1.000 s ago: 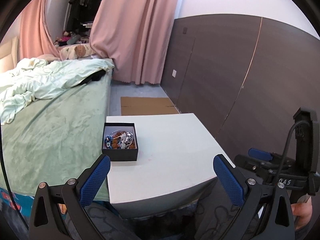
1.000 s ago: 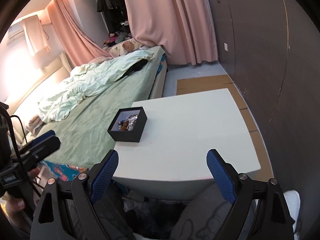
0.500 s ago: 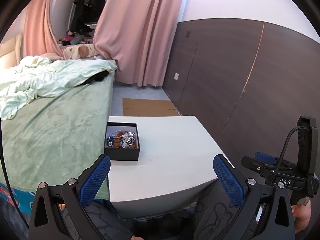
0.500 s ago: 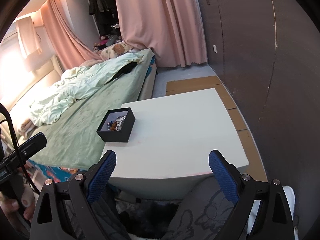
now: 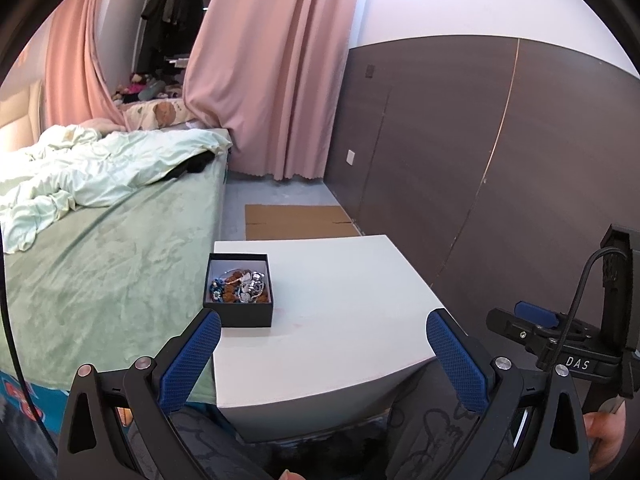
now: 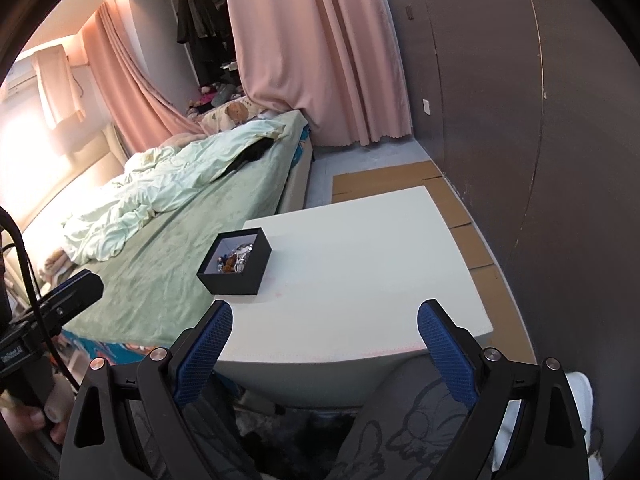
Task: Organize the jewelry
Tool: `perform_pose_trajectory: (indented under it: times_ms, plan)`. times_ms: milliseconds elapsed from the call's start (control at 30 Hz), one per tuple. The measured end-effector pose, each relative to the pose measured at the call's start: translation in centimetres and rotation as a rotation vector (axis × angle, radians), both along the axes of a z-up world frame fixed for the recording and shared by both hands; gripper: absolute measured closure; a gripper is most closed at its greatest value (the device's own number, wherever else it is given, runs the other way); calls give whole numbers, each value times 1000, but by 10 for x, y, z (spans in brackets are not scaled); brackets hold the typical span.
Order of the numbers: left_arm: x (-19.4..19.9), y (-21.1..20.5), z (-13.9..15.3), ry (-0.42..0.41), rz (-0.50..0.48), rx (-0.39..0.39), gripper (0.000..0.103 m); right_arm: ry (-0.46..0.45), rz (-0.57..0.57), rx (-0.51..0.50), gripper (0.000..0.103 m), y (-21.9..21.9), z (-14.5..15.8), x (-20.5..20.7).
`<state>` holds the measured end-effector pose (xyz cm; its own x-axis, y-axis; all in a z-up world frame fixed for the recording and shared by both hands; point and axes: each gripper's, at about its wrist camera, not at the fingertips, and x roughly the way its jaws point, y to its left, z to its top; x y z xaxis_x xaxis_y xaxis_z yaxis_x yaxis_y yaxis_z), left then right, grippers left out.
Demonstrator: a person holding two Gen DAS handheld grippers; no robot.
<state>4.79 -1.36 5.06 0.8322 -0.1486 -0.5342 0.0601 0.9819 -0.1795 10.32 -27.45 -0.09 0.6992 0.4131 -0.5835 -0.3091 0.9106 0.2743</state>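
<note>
on the white table (image 5: 340, 320), toward its left edge beside the bed (image 5: 104, 264), sits a black open box (image 5: 239, 312) with a tangle of jewelry (image 5: 240, 290) inside: silver links, brown beads and some blue beads lie mixed together against a pale lining. from the right wrist view the same box (image 6: 236, 276) stands well ahead of the fingers, and the jewelry (image 6: 234, 262) shows only partly over its wall.

the left gripper (image 5: 320, 356) hovers at the near edge of the table, its blue-padded fingers spread wide with nothing between them. the right gripper (image 6: 324, 344) is likewise spread wide and holds nothing, short of the table's near edge.

at the right of the left wrist view the other tool carries a small black label reading "das" (image 5: 578, 363). at the left of the right wrist view a label (image 6: 11, 354) on the other tool is too blurred to read fully. flat cardboard (image 5: 296, 222) lies on the floor beyond the table, and pink curtains (image 5: 276, 80) hang by the dark wall panels (image 5: 460, 152).
</note>
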Motion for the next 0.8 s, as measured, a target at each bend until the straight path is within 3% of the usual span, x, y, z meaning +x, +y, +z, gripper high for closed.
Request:
perform_pose_trajectory:
  times_ms: [433,800]
  plan:
    - [-8,-13,6,-16,-1,45,0,-10,0,27,9,-5,3,-9]
    - [-15,-4,8,-11,15,21,0,-18,-5,30,9,-6,5,-17]
